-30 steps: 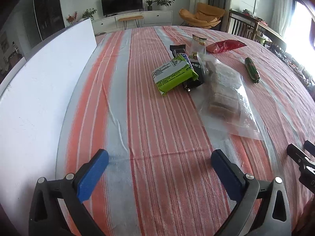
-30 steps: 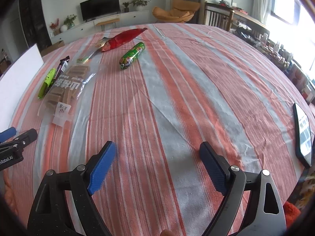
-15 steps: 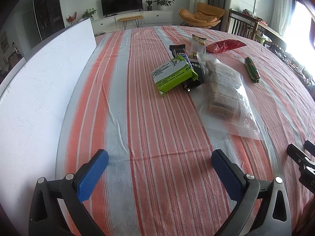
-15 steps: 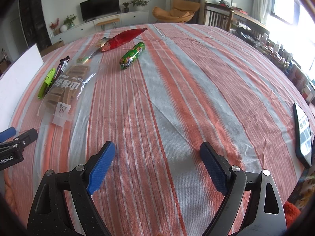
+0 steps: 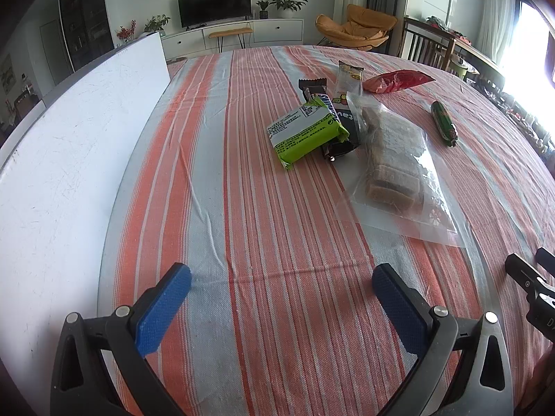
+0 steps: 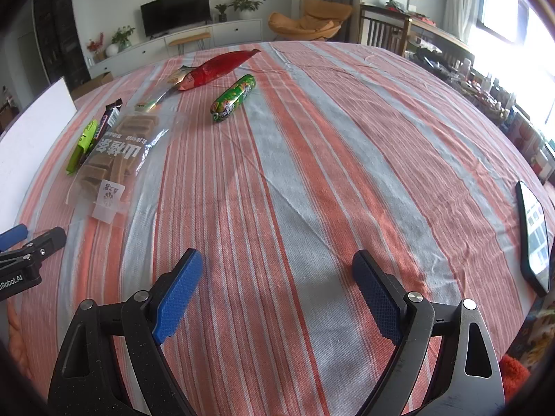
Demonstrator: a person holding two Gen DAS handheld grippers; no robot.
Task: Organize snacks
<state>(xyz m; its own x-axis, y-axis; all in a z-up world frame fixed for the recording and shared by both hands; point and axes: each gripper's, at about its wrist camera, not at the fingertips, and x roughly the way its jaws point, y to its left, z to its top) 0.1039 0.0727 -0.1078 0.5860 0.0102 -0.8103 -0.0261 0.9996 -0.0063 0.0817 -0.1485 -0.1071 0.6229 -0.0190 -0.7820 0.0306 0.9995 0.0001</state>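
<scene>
On the striped tablecloth (image 5: 277, 208), orange/grey/white, I have both tongs low over bare cloth at the near edge. Left gripper (image 5: 281, 301): jaws spread wide, nothing between the blue pads. Right gripper (image 6: 275, 291): same, wide apart, nothing held. Each shows up at the edge of the other's view; I read "Robot.AI" on the left unit's body in the right wrist view.

Snacks sit in a loose cluster ahead of the left gripper, well apart from both tongs:
- lime-green wrapped pack (image 5: 307, 131), white label panel with small print I can't read, lying partly over a Snickers bar (image 5: 327, 104) (logo partly visible).
- dark packet (image 5: 343, 135) under and beside those, white letters "tav" showing, rest hidden.
- clear bag of brown bars (image 5: 393, 163), large white Chinese characters readable in the right wrist view (image 6: 118, 152), touching the dark packet's edge.
- small clear-and-yellow sachet (image 5: 348, 78) behind the cluster, print too small.
- red pouch (image 5: 397, 81) just beside the sachet.
- green sausage stick (image 5: 444, 123), off on its own to the right, label illegible.

White board (image 5: 69, 159) stands along the table's left edge. Smartphone (image 6: 534, 235), screen lit, lies at the table's right edge, far from the snacks.
</scene>
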